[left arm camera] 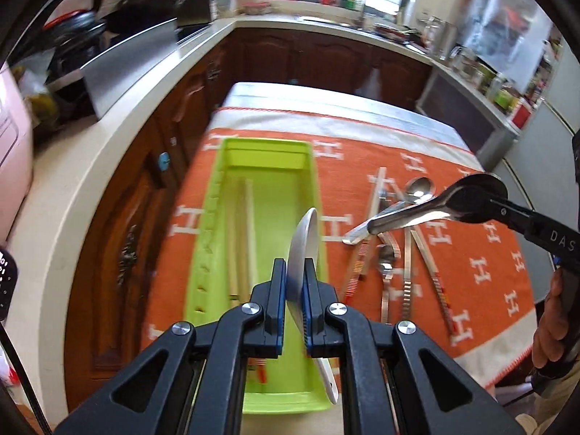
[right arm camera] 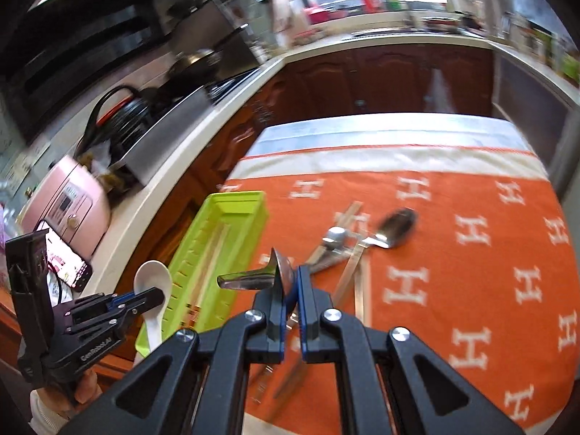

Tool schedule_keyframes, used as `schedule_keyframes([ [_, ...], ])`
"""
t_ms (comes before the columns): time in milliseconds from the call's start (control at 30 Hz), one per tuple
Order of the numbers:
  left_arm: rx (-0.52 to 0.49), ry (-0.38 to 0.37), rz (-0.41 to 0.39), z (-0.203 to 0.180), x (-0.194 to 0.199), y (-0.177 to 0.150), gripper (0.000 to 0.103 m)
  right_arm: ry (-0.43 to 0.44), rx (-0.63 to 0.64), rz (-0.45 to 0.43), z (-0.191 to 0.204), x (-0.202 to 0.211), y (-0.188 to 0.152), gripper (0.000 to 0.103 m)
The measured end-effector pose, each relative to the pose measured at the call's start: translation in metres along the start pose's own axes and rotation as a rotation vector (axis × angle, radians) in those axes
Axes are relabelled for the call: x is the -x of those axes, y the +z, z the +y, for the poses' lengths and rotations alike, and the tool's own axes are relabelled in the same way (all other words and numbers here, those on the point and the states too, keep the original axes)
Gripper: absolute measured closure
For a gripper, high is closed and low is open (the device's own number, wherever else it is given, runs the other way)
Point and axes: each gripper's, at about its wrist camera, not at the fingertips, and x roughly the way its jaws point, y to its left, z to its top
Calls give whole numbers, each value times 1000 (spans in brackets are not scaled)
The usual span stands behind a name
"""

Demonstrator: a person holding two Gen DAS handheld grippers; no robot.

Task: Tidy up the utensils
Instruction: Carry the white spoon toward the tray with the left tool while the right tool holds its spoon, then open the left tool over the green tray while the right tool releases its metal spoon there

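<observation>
Two grippers, one spoon each. Left gripper [left arm camera: 294,272]: pads clamped on a white spoon [left arm camera: 302,243], bowl edge-on and pointing up past the fingertips, handle trailing down toward the camera. Right gripper [right arm camera: 289,282]: pads clamped narrow on the bowl of a steel spoon [right arm camera: 253,276], handle sticking out to its left. From the left wrist the steel spoon hangs off to the right of the left gripper, clear of the cloth.

One green tray [left arm camera: 217,217] directly beneath and ahead of the left gripper, long axis running away from it. Inside: one pair of chopsticks [left arm camera: 243,232] along the tray's left half; another item with orange stripes at the near end, mostly hidden behind the fingers.

Cutlery pile [left arm camera: 395,246] on the orange cloth [left arm camera: 482,253], to the right of the left gripper and just ahead of the right one: one steel spoon bowl plainly visible, several striped handles crossed over each other. Exact count cannot be told; the pieces overlap and the right wrist view is blurred.

Both grippers tilt steeply downward. A hand [left arm camera: 554,311] wraps the right gripper's handle; fingers [right arm camera: 85,384] and a pale sleeve show under the left one.

Writing: "DAS" on the right gripper's body, "GenRobot.AI" on the left's. Cloth is patterned with repeated white "H" letters.
</observation>
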Motion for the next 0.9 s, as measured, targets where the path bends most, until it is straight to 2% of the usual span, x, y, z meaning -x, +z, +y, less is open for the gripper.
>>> schedule_keyframes([
  [67,0,17,8,9,-7,1,98,3,47,19,15,-13,6,98],
  [267,24,0,67,16,-45,2,98,-13,266,122,64,-66,23,98],
  [533,36,-53,156,13,-95,0,98,-62,435,275,85,-130,31,98],
  [700,46,-76,178,10,-108,2,97,-87,402,313,82,-160,45,94],
  [800,51,-80,180,10,-109,4,97,-97,361,302,76,-168,51,93],
  [867,53,-71,168,11,-105,6,93,-97,330,292,72,-167,52,90],
  [900,57,-69,163,11,-103,8,87,-89,318,290,71,-167,53,90],
])
